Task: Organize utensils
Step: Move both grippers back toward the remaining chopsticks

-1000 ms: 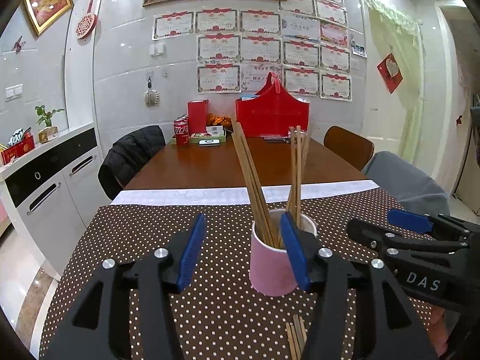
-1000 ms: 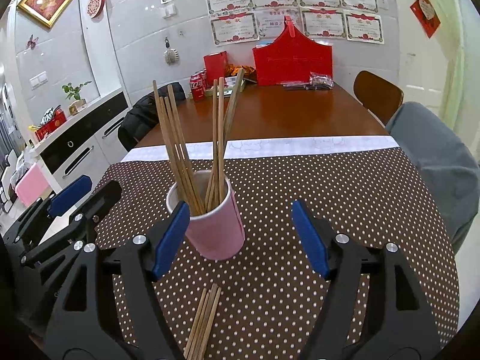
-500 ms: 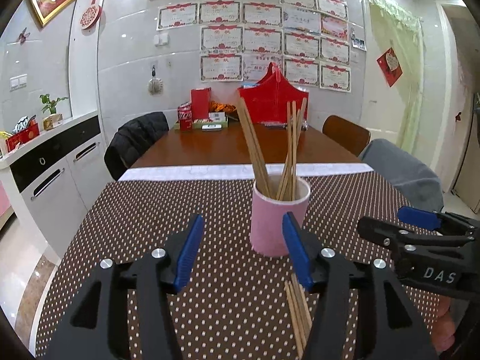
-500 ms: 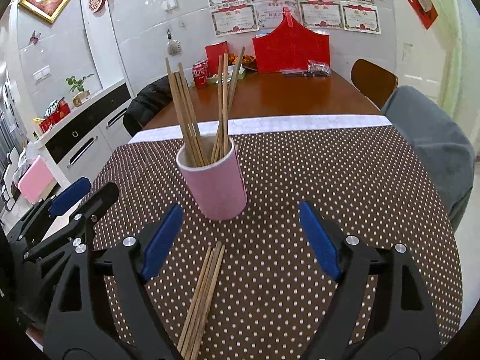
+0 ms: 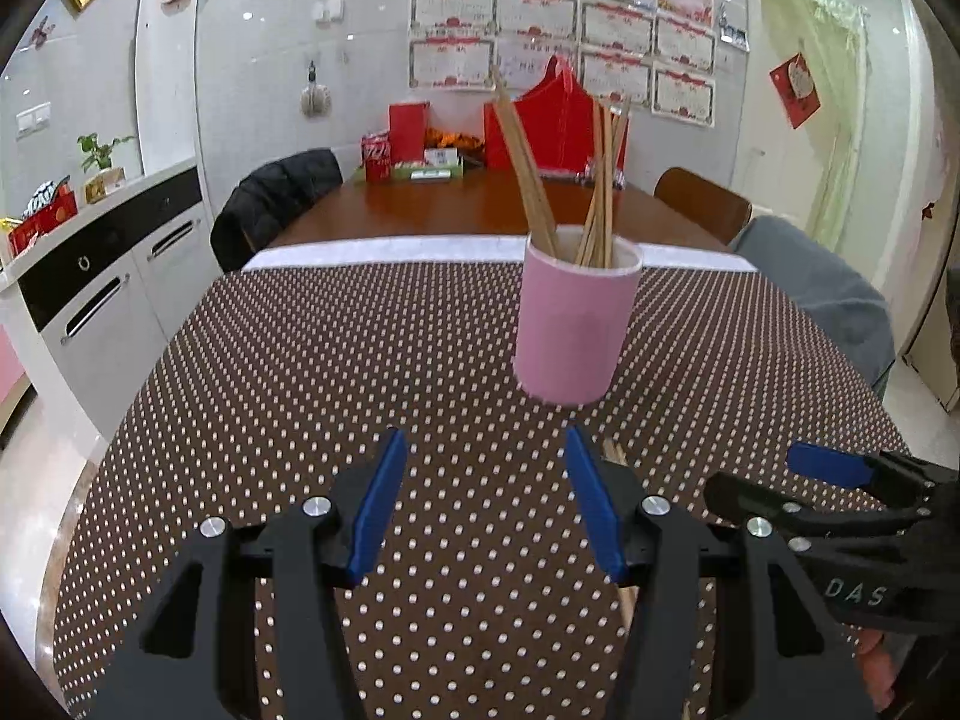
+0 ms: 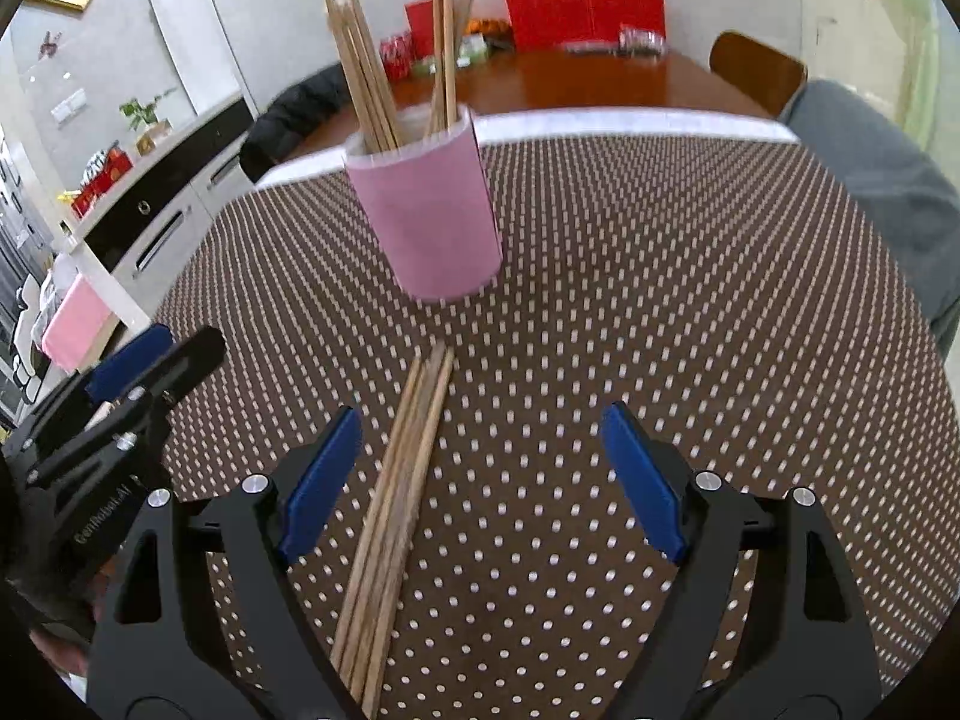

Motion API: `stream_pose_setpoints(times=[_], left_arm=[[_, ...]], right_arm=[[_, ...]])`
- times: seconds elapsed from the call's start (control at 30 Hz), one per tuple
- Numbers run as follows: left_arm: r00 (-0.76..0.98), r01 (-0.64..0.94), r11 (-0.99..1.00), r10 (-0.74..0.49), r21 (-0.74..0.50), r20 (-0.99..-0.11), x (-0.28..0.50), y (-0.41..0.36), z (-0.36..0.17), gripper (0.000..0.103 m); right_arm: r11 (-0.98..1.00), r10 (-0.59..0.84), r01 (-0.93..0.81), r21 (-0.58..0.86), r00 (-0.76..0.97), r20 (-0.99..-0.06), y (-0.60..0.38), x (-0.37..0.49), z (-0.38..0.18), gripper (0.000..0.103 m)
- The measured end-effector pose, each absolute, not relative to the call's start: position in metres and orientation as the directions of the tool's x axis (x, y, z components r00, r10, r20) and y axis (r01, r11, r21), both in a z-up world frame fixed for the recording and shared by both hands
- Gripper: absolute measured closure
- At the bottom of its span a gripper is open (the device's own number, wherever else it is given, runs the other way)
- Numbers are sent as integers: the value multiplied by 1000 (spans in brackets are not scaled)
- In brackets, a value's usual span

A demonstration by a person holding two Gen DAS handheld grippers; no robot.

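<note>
A pink cup stands on the brown dotted tablecloth with several wooden chopsticks upright in it. A bundle of loose chopsticks lies flat in front of the cup. My right gripper hangs over that bundle, open, with the sticks below its jaws near the left finger and not touched. My left gripper is open and empty, short of the cup. The bundle's tip shows behind its right finger. Each view shows a finger of the other gripper at its side.
Beyond the cloth the bare wooden table carries a red box, a red can and small packets. Chairs stand at the far left and right, a grey cover on the right. White cabinets line the left.
Both grippers have sunk and drawn back from the cup, which now stands farther ahead. The loose chopsticks have come between the right fingers, and the right jaws have widened a little.
</note>
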State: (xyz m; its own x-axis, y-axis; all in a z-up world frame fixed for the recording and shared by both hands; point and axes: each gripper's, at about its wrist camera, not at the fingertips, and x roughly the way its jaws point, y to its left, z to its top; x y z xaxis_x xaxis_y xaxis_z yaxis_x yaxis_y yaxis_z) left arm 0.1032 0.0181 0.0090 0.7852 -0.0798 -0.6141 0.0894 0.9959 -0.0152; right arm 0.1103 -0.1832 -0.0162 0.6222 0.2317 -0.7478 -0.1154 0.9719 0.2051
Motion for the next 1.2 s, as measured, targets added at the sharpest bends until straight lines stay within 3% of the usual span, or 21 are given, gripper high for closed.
stream_pose_setpoints(times=[0.4, 0.53, 0.73, 1.2], left_arm=[[689, 89, 996, -84, -31, -719, 99, 30, -32, 48], [667, 90, 995, -97, -49, -738, 99, 34, -38, 48], [659, 101, 993, -113, -62, -744, 93, 37, -43, 48], [661, 125, 991, -125, -56, -740, 88, 28, -37, 48]], right_arm=[[980, 200, -89, 180, 521, -830, -173, 107, -56, 22], [989, 145, -110, 101, 533, -834, -161, 102, -60, 21], [992, 112, -106, 66, 524, -844, -155, 106, -63, 9], [983, 79, -180, -21, 532, -843, -150, 118, -62, 8]])
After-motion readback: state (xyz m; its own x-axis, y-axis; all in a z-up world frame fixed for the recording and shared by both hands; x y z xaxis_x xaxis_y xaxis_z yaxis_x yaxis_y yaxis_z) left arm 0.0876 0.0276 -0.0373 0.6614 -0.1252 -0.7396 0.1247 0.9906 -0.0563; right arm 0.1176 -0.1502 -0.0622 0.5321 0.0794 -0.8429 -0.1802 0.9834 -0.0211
